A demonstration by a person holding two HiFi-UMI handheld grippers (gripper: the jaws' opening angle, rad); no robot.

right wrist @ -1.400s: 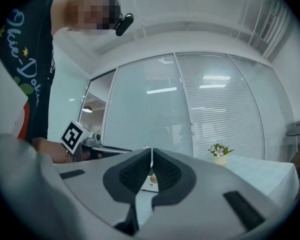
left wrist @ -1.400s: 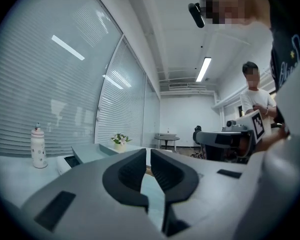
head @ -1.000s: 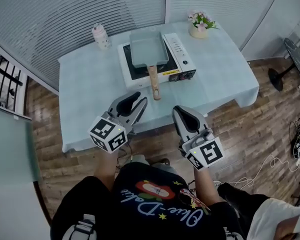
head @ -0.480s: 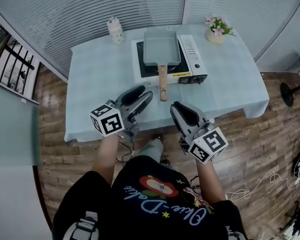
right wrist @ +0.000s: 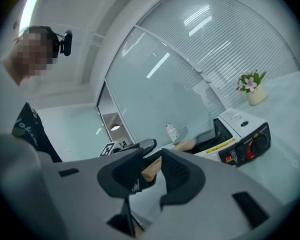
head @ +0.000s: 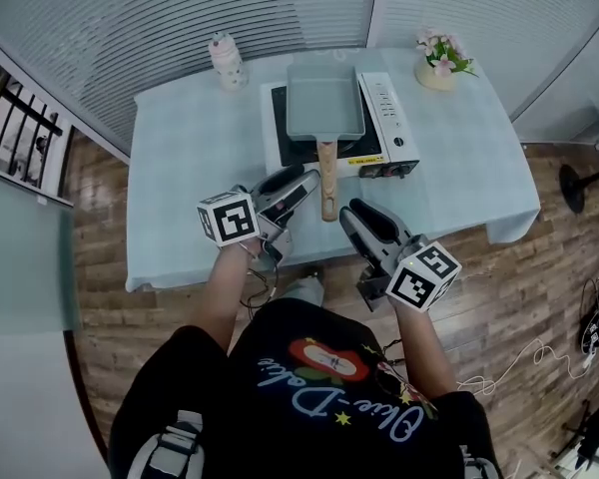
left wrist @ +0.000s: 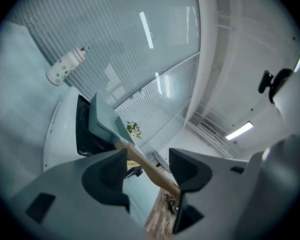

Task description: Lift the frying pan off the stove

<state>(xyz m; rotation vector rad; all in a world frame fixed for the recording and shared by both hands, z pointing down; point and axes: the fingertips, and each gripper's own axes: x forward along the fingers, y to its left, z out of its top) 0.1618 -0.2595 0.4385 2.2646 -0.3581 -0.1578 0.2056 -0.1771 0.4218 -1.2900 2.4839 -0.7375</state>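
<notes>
frying pan (head: 324, 108) sits on the stove (head: 387, 128), a squarish grey-blue pan on the dark cooking surface, not lifted. its wooden handle (head: 326, 180) sticks out over the stove's front edge, above the pale blue table (head: 180, 198), and points at the person. the left gripper (head: 298, 180) hangs just left of that handle, tips aimed toward the stove. its jaws are opening and stand wide apart. in the left gripper view the handle shows through the gap, farther out than the pads, and neither pad touches it, so nothing is gripped there. the right gripper (head: 357, 213) hovers over the table's near edge, just right of the handle's end and a touch closer to the person. its jaws are opening too, only partly apart, and nothing is pinched between them. in the right gripper view the handle's rounded end and the tip of the left gripper sit beyond the gap, with the stove's knob panel off to the right. a white bottle (head: 226, 60) stands at the table's far left, well apart from the stove. a flower pot (head: 437, 68) stands at the far right corner. wooden floor (head: 539, 267) surrounds the table.
</notes>
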